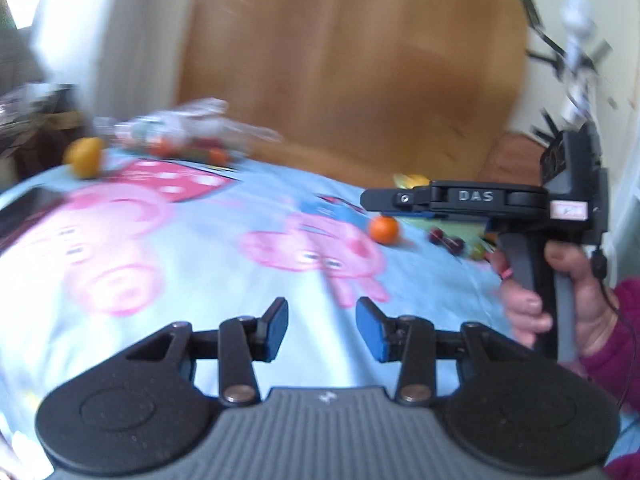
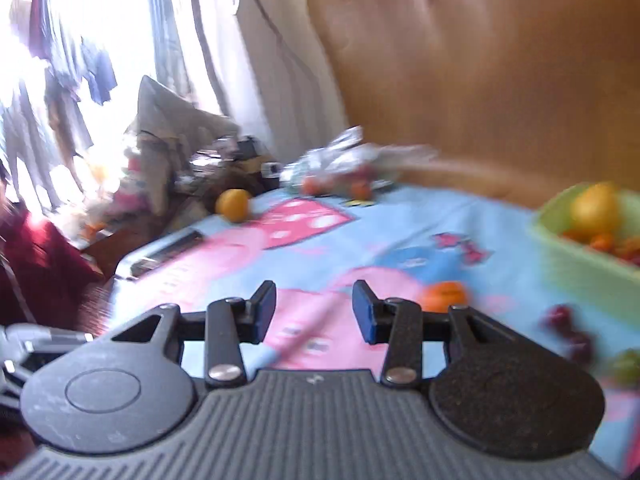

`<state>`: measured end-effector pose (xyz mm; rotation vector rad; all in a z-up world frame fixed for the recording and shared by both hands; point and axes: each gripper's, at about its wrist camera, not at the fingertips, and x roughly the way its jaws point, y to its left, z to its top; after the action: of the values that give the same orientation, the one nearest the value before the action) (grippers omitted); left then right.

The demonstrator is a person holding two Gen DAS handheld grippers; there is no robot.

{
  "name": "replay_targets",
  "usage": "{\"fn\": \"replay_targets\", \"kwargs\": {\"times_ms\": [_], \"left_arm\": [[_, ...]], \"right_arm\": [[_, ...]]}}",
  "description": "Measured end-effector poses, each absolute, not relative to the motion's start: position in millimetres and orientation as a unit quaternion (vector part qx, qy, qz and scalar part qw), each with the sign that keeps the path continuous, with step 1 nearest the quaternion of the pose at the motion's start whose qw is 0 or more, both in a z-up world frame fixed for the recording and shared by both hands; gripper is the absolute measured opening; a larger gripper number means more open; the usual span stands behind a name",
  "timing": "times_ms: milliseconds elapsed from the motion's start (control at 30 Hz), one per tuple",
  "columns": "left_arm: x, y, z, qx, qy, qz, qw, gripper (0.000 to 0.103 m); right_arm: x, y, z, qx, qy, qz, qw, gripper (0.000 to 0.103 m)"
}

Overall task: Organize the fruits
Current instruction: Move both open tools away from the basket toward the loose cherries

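Blue cartoon-print cloth (image 1: 224, 248) covers the surface in both views, with a brown sofa back (image 1: 352, 64) filling the upper middle of each frame. Both pictures are blurred.

In the left wrist view, the left gripper (image 1: 322, 330) sits at the bottom centre, its blue pads apart with only cloth between them, so it is released and holds nothing. At the right edge of that frame, a hand (image 1: 560, 300) grips the handle of the right gripper (image 1: 384, 199), which points toward the left of the frame. Just below its tip lies a small orange (image 1: 384, 230) on the cloth, and to the right of that some dark red cherries (image 1: 446, 240). At the upper left sits a yellow-orange fruit (image 1: 85, 157), and beside it a clear plastic bag (image 1: 184, 132) with more fruit inside.

In the right wrist view, the right gripper's pads also stand apart over the cloth, gripping nothing. The small orange shows just behind its right finger, in the lower right of centre. A green basket (image 2: 576, 268) at the right edge holds a yellow fruit (image 2: 596, 208) and smaller orange pieces. Cherries and a green grape (image 2: 626, 366) lie on the cloth at the lower right, below the basket. The bag and the yellow-orange fruit lie at the far edge, mid-frame.
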<state>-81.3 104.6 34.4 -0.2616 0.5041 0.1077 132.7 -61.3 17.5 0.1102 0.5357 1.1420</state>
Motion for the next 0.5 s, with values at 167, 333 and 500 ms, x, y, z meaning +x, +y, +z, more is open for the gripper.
{"fn": "replay_targets", "kwargs": {"times_ms": [167,333,500], "left_arm": [[-114.1,103.1,41.8,-0.111,0.230,0.065,0.965,0.037],[-130.4,123.1,55.6,-0.079,0.214,0.049,0.972,0.037],[-147.3,127.9,51.7,-0.090,0.202,0.048,0.974,0.037]], "right_arm": [[117.3,-39.5,12.5,0.042,0.217,0.395,0.892,0.045],[124.9,-42.2,9.3,0.080,0.236,0.303,0.920,0.045],[117.0,-22.5,10.3,0.090,0.245,0.296,0.919,0.045]]}}
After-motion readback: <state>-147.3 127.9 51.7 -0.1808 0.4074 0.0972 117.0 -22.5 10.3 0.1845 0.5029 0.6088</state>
